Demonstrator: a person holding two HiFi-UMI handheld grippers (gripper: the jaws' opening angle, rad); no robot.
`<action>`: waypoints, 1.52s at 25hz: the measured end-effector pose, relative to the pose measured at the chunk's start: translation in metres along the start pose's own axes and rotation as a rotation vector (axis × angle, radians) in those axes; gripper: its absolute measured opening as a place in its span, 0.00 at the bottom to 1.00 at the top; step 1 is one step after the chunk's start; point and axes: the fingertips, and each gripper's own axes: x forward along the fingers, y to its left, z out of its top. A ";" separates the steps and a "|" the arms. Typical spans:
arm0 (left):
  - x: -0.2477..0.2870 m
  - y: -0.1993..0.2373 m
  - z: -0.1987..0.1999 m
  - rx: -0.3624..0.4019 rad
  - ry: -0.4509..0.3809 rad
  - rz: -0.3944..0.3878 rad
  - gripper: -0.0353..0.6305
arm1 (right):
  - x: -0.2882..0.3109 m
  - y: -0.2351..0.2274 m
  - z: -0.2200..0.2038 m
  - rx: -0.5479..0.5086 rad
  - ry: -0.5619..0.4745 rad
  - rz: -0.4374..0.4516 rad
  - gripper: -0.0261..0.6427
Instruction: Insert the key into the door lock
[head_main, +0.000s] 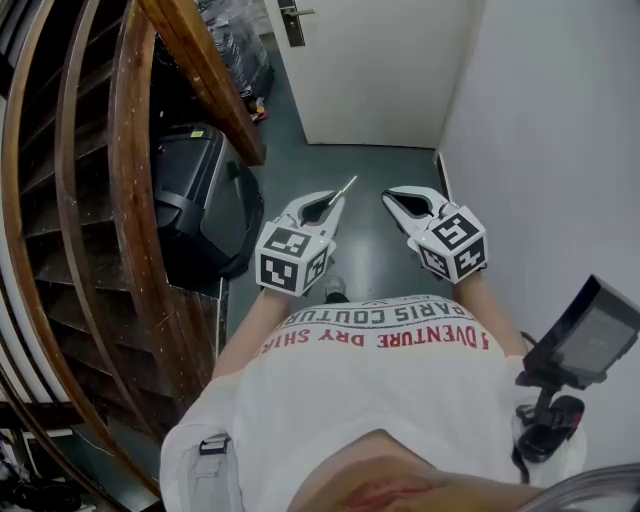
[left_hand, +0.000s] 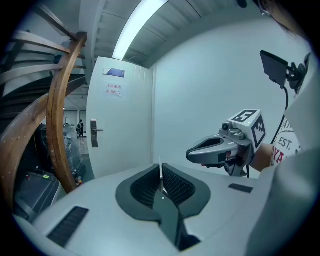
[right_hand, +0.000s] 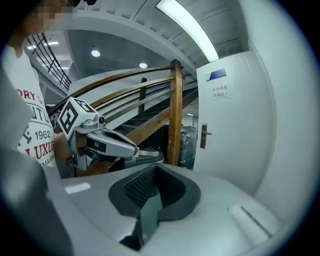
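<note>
Left jaws: closed on the key (head_main: 345, 186); its thin blade sticks out past the tips of the left gripper (head_main: 333, 200) and points to the far side.
Right jaws: pressed together with nothing between them.
Key: in the left gripper view it is a narrow upright sliver pinched between the ribbed pads.
Right gripper (head_main: 393, 198): just right of the left one, level with it, not touching.
Door lock (head_main: 293, 20): a plate with a handle on the white door (head_main: 370, 70), far ahead, well apart from the key tip.
Floor (head_main: 370, 255): dark, beneath both grippers.
Left side: curved wooden staircase (head_main: 120, 200), with a black case (head_main: 195, 195) beside it.
Right side: white wall (head_main: 560, 150).
</note>
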 end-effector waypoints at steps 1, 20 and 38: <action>0.001 0.000 0.000 -0.001 -0.002 -0.001 0.09 | 0.001 -0.001 0.000 0.001 -0.003 -0.002 0.04; 0.061 0.155 0.008 -0.006 -0.031 0.078 0.09 | 0.138 -0.086 0.015 -0.006 -0.003 -0.011 0.04; 0.311 0.519 0.091 -0.037 0.026 0.017 0.09 | 0.480 -0.332 0.080 -0.003 0.031 -0.073 0.04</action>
